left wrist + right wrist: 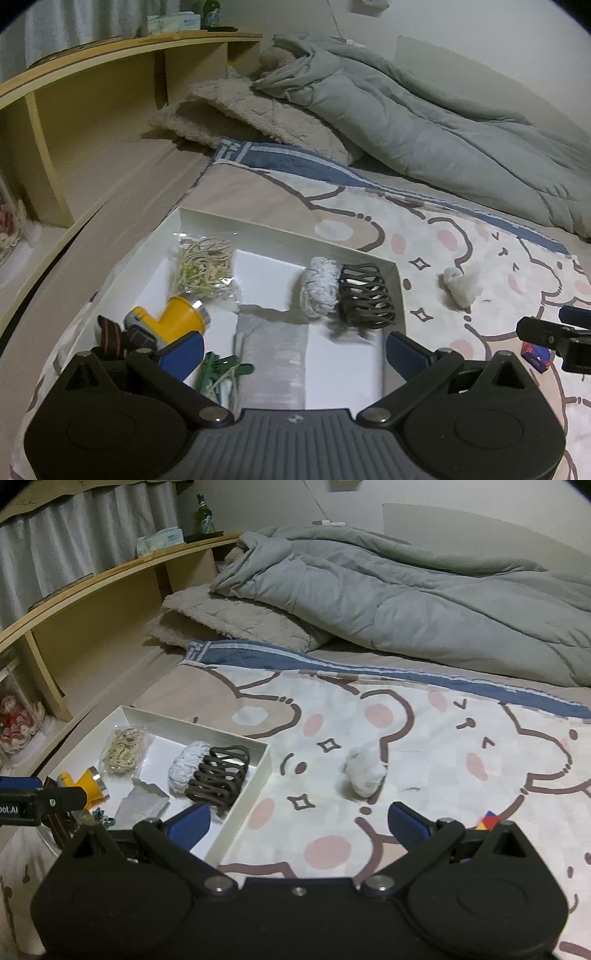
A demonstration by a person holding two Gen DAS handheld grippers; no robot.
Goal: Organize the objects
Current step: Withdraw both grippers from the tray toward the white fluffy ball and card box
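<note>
A shallow white tray point(295, 236) lies on a bed, on a cartoon-bear blanket point(424, 738). Inside it, a dark brown hair claw clip point(365, 299) sits against the right wall, touching a white-grey rolled cloth point(319, 291) on its left. Farther left lie a clear bag of rubber bands point(205, 267), a yellow flashlight point(173, 319), green clips point(221, 373) and a grey plastic sheet point(273, 354). Outside the tray, a crumpled white wad point(364, 771) rests on the blanket to its right, well apart from it. The left claw point(295, 350) hovers over the tray's near end, spread wide and holding nothing. The right claw point(299, 823) straddles the tray's right wall, equally wide and empty. A grey duvet point(406, 590) is bunched beyond.
</note>
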